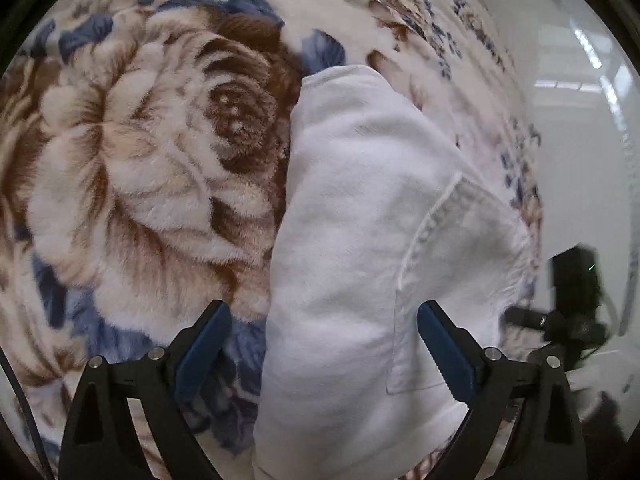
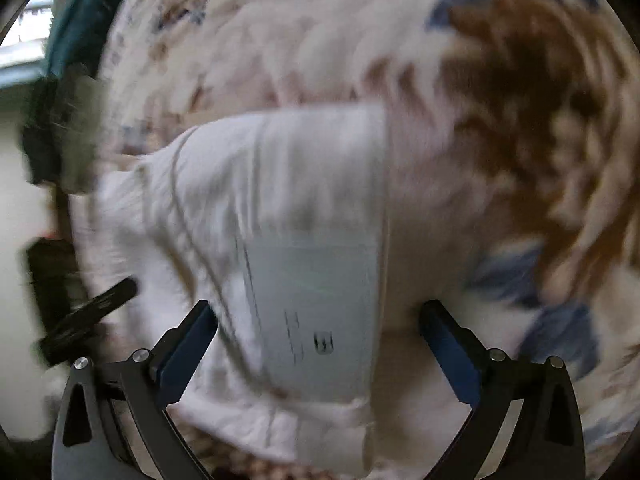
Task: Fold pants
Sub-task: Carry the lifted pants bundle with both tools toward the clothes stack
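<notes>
White pants [image 1: 360, 208] lie folded in a long bundle on a plush floral blanket [image 1: 132, 168], with a patch pocket seam facing up. My left gripper [image 1: 324, 324] hovers over the near end of the bundle. It is open, its blue pads wide apart, and cloth shows under the gap but nothing is pinched. The right wrist view is motion-blurred. There the pants [image 2: 280, 184] show a grey-white pocket panel, and my right gripper [image 2: 320, 320] stands open above it with nothing gripped.
The blanket [image 2: 500, 120] covers the whole surface, and its edge drops off beside a pale floor [image 1: 580, 160]. A dark gripper body [image 1: 572, 300] shows at the right edge of the left view. A teal sleeve [image 2: 76, 28] is at the right view's upper left.
</notes>
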`<control>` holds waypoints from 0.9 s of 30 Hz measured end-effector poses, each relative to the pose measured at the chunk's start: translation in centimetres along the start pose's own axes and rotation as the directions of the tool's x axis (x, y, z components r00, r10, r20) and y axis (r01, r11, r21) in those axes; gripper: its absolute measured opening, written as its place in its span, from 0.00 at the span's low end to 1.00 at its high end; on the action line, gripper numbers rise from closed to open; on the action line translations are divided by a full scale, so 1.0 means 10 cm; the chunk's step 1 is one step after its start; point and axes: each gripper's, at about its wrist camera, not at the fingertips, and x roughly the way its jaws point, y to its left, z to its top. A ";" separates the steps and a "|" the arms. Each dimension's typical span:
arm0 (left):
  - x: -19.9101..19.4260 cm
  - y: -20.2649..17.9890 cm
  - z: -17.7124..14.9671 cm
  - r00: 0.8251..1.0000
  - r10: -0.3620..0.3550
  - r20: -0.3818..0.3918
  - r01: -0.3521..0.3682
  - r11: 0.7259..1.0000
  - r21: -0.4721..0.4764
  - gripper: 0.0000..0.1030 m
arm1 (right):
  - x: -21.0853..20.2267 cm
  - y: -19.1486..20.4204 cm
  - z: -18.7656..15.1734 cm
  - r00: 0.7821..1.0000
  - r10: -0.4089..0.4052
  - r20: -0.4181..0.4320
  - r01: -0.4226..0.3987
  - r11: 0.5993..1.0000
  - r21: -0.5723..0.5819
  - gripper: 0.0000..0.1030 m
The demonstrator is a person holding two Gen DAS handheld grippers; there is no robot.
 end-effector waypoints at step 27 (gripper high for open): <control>0.41 0.02 0.15 0.975 -0.192 -0.112 0.201 0.977 0.067 0.86 | 0.49 -0.16 0.06 0.956 0.288 -0.059 -0.292 0.953 -0.084 0.77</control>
